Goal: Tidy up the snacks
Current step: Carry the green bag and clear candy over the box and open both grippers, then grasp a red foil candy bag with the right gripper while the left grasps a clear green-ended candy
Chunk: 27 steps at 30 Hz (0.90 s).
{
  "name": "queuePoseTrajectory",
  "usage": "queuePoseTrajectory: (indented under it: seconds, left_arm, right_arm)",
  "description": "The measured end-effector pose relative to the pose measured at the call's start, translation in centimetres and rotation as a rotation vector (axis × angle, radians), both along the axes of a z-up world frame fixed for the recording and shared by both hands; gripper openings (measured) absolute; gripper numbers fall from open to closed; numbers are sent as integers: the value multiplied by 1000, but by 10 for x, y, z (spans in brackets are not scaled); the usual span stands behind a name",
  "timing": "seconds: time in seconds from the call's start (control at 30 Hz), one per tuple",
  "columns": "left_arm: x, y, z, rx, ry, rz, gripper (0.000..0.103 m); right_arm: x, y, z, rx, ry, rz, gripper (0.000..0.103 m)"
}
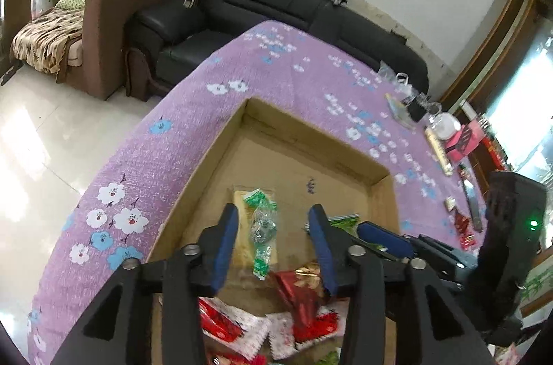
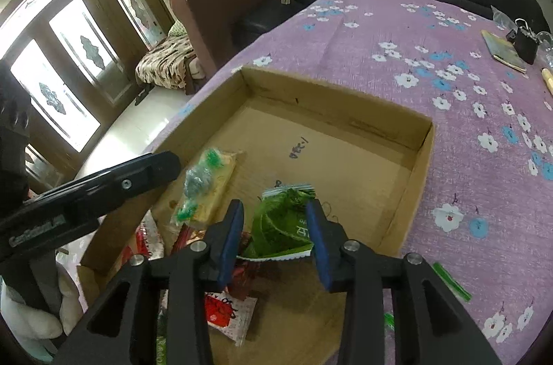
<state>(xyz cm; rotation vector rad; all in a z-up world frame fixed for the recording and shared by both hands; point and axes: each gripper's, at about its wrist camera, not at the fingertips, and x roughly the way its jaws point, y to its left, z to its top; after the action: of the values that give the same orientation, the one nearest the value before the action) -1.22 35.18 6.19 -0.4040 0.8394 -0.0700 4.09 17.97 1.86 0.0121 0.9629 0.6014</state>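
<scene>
An open cardboard box (image 1: pixel 311 126) (image 2: pixel 331 88) lies on the purple floral tablecloth. On its floor a green-wrapped candy (image 1: pixel 264 227) (image 2: pixel 197 180) rests on a flat yellow pack (image 1: pixel 240 202) (image 2: pixel 219 189). My left gripper (image 1: pixel 274 246) hovers open over that candy, its pads clear of it. In the right wrist view my right gripper (image 2: pixel 276 242) stands open around a crumpled green packet (image 2: pixel 283 223). The packet leans on the right pad, with a gap at the left pad. Red and white wrappers (image 1: pixel 300 292) (image 2: pixel 224 313) lie at the box's near end.
A red wrapper (image 1: pixel 463 223), a jar (image 1: pixel 446 123) and a pink box (image 1: pixel 465 137) lie on the cloth to the right. A book (image 2: pixel 504 50) and a black padlock (image 2: pixel 525 44) sit at the far right. A black sofa (image 1: pixel 276 2) stands behind the table.
</scene>
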Motion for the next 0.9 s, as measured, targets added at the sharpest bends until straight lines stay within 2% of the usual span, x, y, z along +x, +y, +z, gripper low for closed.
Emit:
queuePoseTrajectory:
  seconds: [0.2,0.37,0.53,0.63,0.73,0.9]
  left_arm:
    - [-25,-16,25,-46,-83,-21,60]
    - [-51,-38,41,-98,-148,-60,67]
    - [-84,-53,44,-135,-194,-64,76]
    - [-92,-61,37,-141,-182,-71,76]
    - [-93,-65,28,-159,-152,-74,76]
    - [-100,-68,24,-157,-140,-72,76]
  right_arm:
    - [-5,-24,18,47,-22,-36,39]
    - [-10,-71,31,84,-35,-109,39]
    - [-8,-131,31,71,-40,-233,40]
    - [-7,-156,20,47,-9,-269,40]
    - [-6,-160,5,50,42,-269,40]
    - [-11,-134,-11,60,94,-230,40]
